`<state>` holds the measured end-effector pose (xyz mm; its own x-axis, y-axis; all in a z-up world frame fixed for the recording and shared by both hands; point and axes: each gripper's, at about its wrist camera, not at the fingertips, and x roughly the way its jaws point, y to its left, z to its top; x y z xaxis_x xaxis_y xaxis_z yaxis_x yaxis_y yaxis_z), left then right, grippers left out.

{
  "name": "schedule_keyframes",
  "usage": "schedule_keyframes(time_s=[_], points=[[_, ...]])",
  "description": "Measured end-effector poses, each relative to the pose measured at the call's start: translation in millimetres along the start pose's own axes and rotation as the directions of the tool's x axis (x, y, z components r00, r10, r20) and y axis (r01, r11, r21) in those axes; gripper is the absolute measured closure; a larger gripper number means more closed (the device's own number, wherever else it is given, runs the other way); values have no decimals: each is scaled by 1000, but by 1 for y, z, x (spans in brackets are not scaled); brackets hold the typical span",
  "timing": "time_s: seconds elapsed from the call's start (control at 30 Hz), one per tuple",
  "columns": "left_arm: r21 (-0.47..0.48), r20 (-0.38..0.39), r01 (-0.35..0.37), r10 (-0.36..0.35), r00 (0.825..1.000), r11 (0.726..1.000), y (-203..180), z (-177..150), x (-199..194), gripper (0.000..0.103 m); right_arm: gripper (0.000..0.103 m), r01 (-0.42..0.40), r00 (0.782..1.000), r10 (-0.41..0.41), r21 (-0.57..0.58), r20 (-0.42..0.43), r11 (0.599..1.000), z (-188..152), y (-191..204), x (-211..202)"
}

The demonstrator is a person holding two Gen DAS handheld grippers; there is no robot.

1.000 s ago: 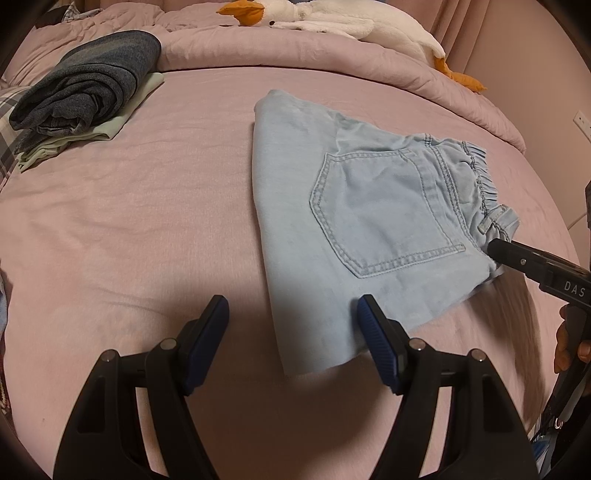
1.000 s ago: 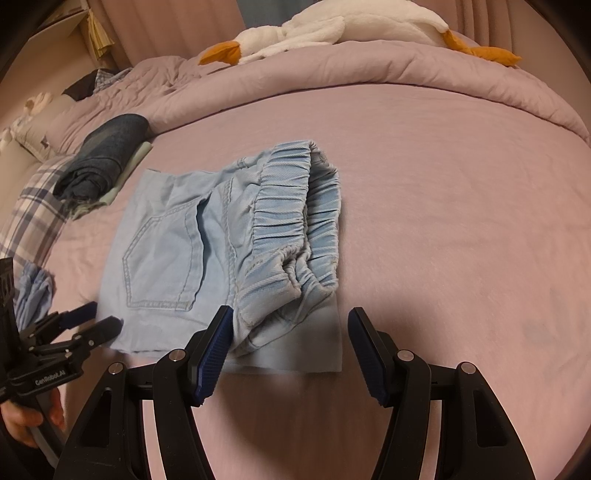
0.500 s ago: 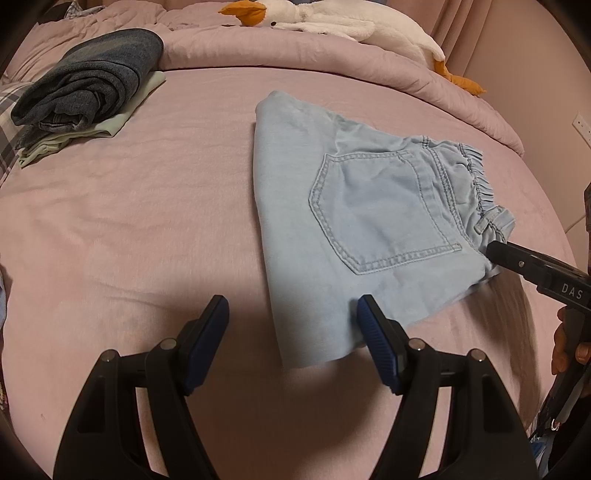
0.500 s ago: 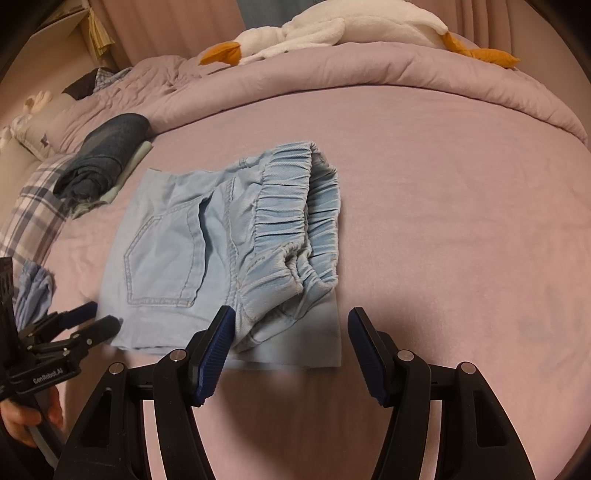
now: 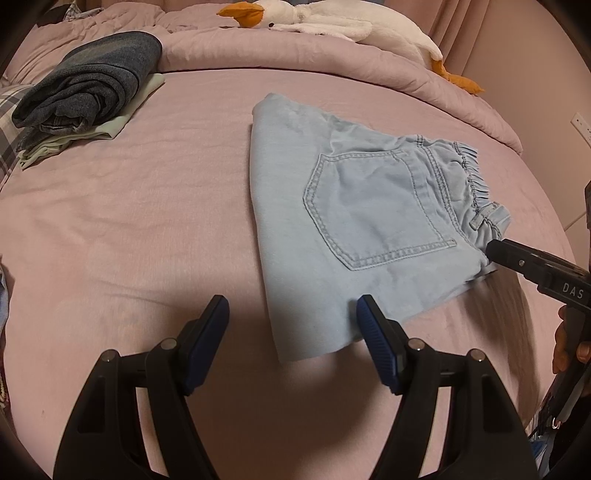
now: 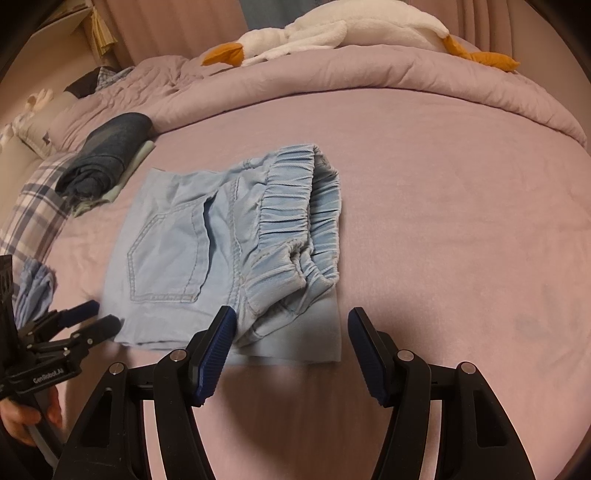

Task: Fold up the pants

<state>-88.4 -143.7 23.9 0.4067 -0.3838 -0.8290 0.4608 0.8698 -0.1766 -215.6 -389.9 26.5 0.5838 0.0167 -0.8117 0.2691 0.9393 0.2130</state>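
A pair of pale blue denim pants [image 5: 354,229] lies folded into a compact, roughly square bundle in the middle of the bed [image 5: 129,206], which is covered with a dusty pink sheet. The back pocket faces up and the gathered elastic waistband [image 6: 295,206] is on the bundle's right side, doubled over itself.

The left hand-held gripper [image 5: 291,332] hovers over the near left corner of the pants with its blue-padded jaws standing apart; the corner of the cloth shows between the pads, but neither pad presses on it. The right hand-held gripper [image 6: 290,339] hangs above the near right corner, just beside the waistband, and its jaws are likewise spread with nothing clamped. In each wrist view the other tool shows at the edge of the frame, with fingers wrapped round its handle.

Toward the far left of the bed sits a rolled dark blue denim garment [image 5: 88,81] on top of a folded pale green cloth [image 5: 122,122]. A plaid fabric [image 6: 33,218] lies at the left edge. Behind the pants a pink quilt [image 6: 369,74] is bunched up, and a white plush goose [image 5: 332,26] with an orange beak and feet lies stretched across it.
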Motion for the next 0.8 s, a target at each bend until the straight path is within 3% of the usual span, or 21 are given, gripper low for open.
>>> schedule_keyframes(time_s=[0.8], points=[[7,9,4,-4,1000,1000,-9,-3,-10,33,41,-5,1000,5,-13,7,1000,-4,10,-6]])
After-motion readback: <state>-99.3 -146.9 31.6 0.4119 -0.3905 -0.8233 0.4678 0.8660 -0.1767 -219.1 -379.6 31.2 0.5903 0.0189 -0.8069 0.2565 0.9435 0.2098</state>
